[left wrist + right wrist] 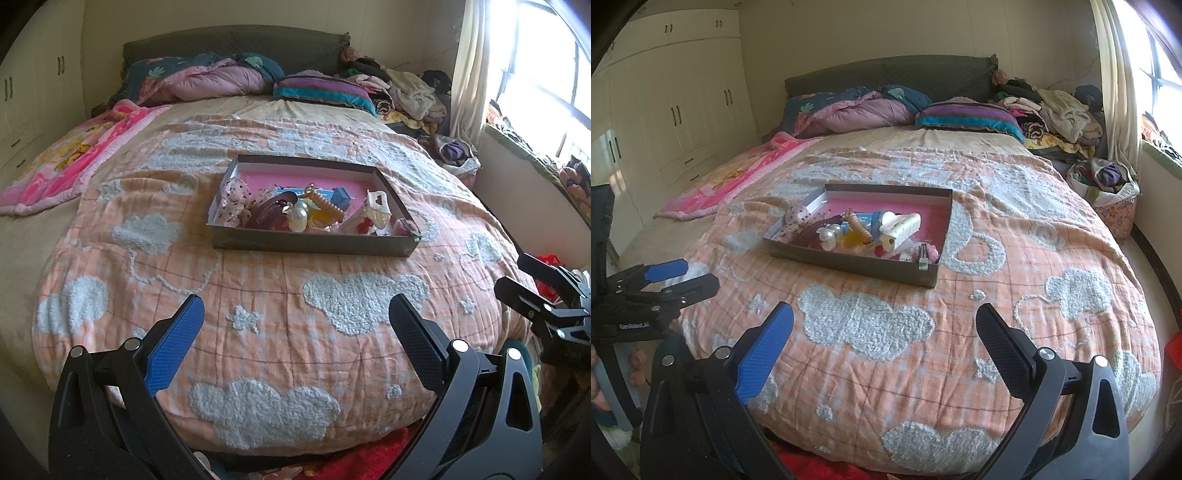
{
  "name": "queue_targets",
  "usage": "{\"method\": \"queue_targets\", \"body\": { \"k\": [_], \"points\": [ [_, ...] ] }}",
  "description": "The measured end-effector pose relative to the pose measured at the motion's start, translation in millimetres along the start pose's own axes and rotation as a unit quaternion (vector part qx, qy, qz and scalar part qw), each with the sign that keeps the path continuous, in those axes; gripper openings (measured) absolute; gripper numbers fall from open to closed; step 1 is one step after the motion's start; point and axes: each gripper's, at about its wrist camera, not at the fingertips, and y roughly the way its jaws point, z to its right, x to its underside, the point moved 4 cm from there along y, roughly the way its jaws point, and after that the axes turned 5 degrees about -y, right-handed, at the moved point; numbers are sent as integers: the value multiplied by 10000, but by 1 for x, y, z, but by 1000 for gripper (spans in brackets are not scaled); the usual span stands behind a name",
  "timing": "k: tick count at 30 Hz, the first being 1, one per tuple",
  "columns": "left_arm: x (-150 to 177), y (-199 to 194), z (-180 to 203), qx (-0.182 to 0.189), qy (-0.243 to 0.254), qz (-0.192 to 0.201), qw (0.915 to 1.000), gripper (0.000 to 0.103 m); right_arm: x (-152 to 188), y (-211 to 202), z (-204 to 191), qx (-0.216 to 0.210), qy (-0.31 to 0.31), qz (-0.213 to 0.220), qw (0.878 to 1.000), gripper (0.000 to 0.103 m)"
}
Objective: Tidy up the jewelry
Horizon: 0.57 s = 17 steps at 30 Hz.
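A shallow dark box [314,246] with a pink floor sits in the middle of the bed; it also shows in the right wrist view [849,264]. It holds a heap of hair clips and jewelry: a white claw clip [376,212], a pearl piece [297,218], an amber clip [327,206], a dotted bow [234,201]. My left gripper [295,325] is open and empty, well short of the box. My right gripper [884,332] is open and empty too, also short of the box.
An orange quilt with white clouds [258,295] covers the bed. Pillows and folded bedding [221,77] lie at the headboard. A clothes pile [402,88] sits at the far right. White wardrobes [683,92] stand on the left. A window [546,74] is at the right.
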Motion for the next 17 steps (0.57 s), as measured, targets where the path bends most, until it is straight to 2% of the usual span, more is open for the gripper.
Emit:
{"method": "queue_targets", "body": {
  "k": [7, 11, 14, 17],
  "points": [
    [-5, 22, -30, -641, -247, -77, 9976, 93, -6, 25, 44, 355, 385, -148, 9985, 99],
    [-22, 45, -72, -1053, -597, -61, 9926, 93, -10, 51, 86, 853, 608, -226, 9942, 98],
    [-43, 74, -121, -1690, -859, -38, 9818, 94, -13, 82, 134, 1431, 677, -463, 9863, 98],
    [-61, 105, -171, -2152, -1148, -102, 9697, 94, -13, 114, 182, 1883, 795, -766, 9759, 98]
  ]
}}
